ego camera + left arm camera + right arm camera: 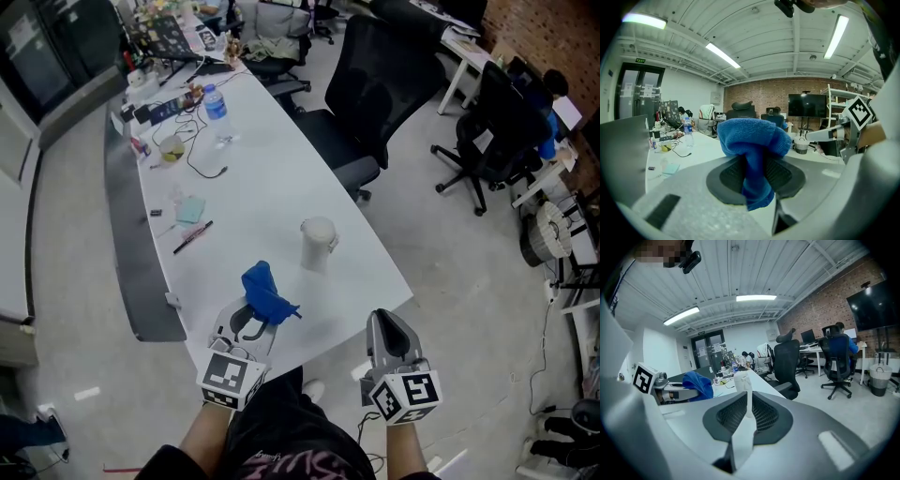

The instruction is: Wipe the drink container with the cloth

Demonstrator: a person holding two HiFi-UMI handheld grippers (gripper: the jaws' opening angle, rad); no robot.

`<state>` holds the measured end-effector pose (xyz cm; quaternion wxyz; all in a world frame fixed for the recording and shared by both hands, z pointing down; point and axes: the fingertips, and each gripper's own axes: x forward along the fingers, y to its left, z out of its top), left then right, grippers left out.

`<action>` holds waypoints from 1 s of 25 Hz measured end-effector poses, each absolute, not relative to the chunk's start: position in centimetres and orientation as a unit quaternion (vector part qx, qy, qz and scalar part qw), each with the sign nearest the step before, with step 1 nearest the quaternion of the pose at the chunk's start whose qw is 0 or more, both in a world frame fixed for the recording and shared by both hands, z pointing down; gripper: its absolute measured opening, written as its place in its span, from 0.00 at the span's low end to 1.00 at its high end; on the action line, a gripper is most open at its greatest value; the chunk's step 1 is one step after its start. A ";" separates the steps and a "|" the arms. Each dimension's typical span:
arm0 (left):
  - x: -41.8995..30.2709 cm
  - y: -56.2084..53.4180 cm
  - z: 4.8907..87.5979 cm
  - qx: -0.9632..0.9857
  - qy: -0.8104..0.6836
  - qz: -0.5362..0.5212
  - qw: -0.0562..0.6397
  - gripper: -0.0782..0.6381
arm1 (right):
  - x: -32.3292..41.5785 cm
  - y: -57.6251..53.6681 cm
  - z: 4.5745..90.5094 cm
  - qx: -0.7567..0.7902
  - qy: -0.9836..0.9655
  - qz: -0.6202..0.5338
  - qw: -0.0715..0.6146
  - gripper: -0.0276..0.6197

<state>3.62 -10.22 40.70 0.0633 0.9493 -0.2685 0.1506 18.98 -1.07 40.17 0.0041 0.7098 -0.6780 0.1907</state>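
1. Head view. Open-plan office with black chairs on a grey floor; long white table stretching away, clutter and a water bottle at its far end. Upright drink container alone on the near part of the table, toward the right edge. Over the near edge, left tongs clenched on a bunched blue cloth, near the drink container but apart from it. Off the near right corner, right tongs, carrying nothing.

2. Left gripper view. Same cloth pinched between the pads, bulging above them and hanging below. Beyond and to the right, drink container, not yet touched; right tongs reaching in from the right side.

3. Right gripper view. Nearly closed, only a thin slit left, nothing in it. Straight ahead on the table, drink container, well apart; at left, left tongs with the cloth.

4. Judged risks. Wiping not yet begun.
   - Light-looking, unsupported drink container: likely to slide or topple under a sideways push from the cloth unless steadied first.
   - Right tongs too narrow for a hold on it; without opening, a knock rather than a grip.
   - Small pinch on the cloth: could pull free under drag.
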 end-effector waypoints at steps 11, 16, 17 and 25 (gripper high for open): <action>4.4 -11.7 42.1 0.947 -0.271 0.156 0.071 0.25 | 19.2 -3.3 41.3 0.699 -0.686 0.200 0.013 0.10; 5.2 -11.9 42.9 0.947 -0.268 0.157 0.079 0.25 | 19.8 -4.5 41.5 0.694 -0.693 0.196 0.017 0.13; 5.3 -11.9 43.0 0.947 -0.267 0.158 0.080 0.25 | 19.8 -4.9 41.5 0.692 -0.696 0.193 0.017 0.13; 5.8 -12.7 44.0 0.949 -0.262 0.158 0.083 0.25 | 19.1 -8.2 40.7 0.672 -0.720 0.175 0.019 0.20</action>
